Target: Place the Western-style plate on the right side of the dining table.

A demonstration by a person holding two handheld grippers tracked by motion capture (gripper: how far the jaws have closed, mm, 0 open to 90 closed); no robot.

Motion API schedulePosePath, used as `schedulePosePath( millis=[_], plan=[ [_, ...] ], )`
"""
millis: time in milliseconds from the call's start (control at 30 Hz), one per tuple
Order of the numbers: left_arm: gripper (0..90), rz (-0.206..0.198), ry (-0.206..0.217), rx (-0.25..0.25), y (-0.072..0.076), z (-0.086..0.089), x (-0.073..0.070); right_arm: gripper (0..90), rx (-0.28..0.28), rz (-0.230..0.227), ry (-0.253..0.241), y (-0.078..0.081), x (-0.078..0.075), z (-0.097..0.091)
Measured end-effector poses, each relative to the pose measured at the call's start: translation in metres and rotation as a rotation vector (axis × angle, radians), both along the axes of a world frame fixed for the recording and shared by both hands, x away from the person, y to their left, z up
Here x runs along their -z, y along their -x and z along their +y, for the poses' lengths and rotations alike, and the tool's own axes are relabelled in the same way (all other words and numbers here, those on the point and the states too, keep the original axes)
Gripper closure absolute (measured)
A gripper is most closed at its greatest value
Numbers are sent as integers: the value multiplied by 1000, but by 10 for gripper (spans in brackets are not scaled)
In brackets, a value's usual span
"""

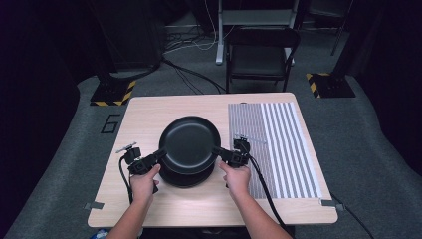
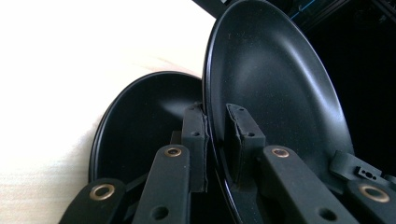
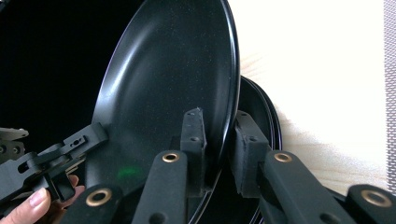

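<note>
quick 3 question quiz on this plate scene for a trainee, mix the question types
1. True or false: both grippers are clamped on the rim of the top black plate.
2. What lies under the lifted plate? A) a striped mat B) more black plates C) a bowl of food
3. Which side of the table does the striped mat cover, as the high view shows it?

Key
1. True: the left gripper and the right gripper each pinch the rim on opposite sides.
2. B: the stack of black plates rests on the table.
3. The right side.

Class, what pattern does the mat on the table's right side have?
The mat has grey and white stripes running lengthwise, finer on its left part; the high view shows it best.
</note>
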State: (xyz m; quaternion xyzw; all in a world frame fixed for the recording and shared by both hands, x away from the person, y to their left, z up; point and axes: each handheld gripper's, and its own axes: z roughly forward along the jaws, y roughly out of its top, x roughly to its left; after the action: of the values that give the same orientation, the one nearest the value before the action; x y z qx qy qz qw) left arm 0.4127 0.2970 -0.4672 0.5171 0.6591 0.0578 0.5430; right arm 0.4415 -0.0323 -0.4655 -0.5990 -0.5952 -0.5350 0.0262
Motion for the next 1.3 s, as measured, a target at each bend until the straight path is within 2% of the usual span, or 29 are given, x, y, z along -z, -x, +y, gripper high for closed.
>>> schedulePosePath(
  millis=[367,1300],
  plan=[
    [789,-19,13,0,-1,-9,-3,771,12,-8,-9,2,-5,-9],
    [790,-42,27,49,-13,-41,-14,773,63,-31,-10,9,-19,-42]
  ],
)
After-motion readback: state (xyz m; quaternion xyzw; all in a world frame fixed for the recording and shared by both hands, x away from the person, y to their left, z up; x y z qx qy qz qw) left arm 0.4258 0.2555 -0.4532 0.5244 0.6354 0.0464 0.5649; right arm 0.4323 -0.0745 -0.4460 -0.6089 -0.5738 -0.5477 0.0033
